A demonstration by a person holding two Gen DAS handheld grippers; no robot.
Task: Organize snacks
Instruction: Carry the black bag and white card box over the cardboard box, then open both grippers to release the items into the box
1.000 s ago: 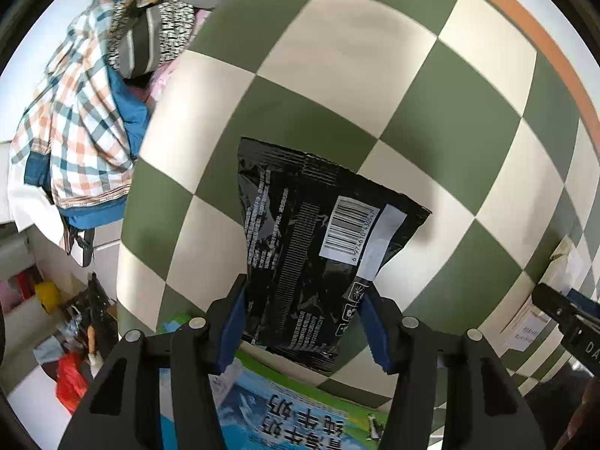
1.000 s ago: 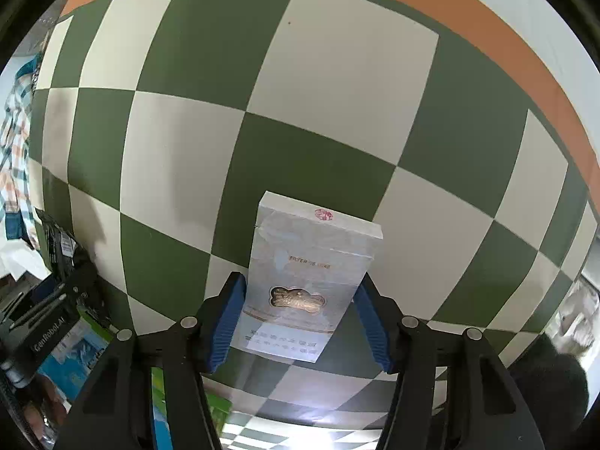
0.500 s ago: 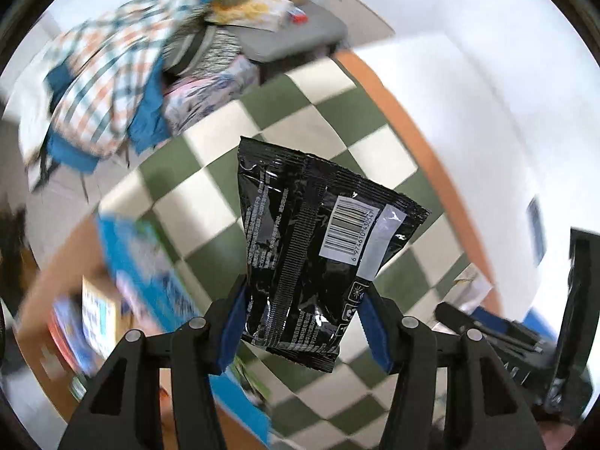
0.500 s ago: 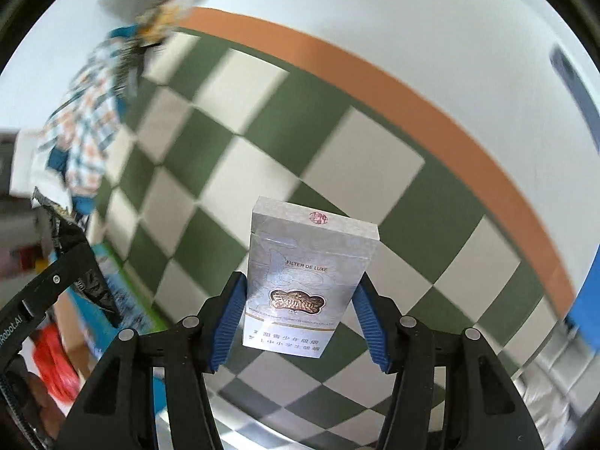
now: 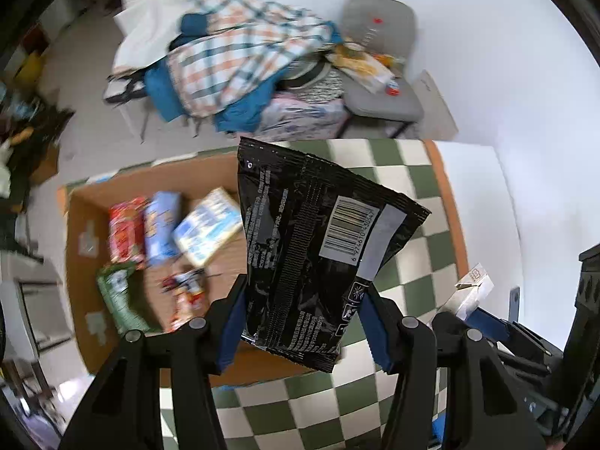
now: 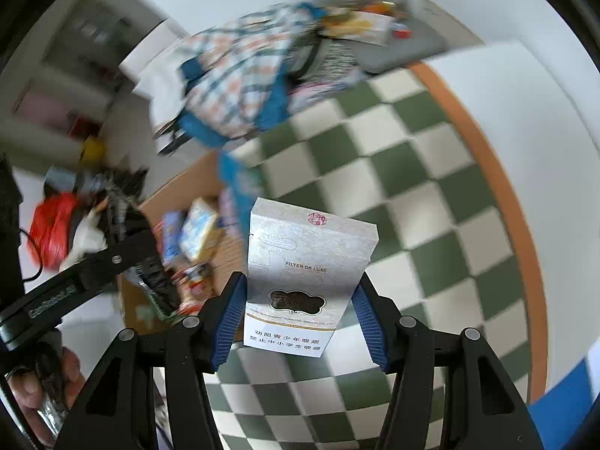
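Observation:
My left gripper (image 5: 303, 318) is shut on a black snack bag (image 5: 311, 247) with a barcode, held up over the right edge of an open cardboard box (image 5: 78, 262). Inside the box lie a red pack (image 5: 125, 230), blue packs (image 5: 161, 225) and a green pack (image 5: 116, 296). My right gripper (image 6: 300, 318) is shut on a silver carton (image 6: 303, 277) printed FILTER DE LUXE, raised above the green-and-white checked tablecloth (image 6: 393, 187). The same box (image 6: 187, 195) shows blurred to its left, with the left gripper's arm (image 6: 75, 285) crossing in front.
A chair piled with plaid clothes (image 5: 240, 60) and a grey cushioned seat (image 5: 378, 93) stand beyond the table. The cloth has an orange border (image 6: 502, 187). Clutter and a red bag (image 6: 52, 225) lie on the floor at left. A person's hand (image 6: 41, 386) holds the left handle.
Both grippers have lifted and tilted away from the tablecloth, still holding their items. The view has swung up so the box, its snacks and the chair now show.

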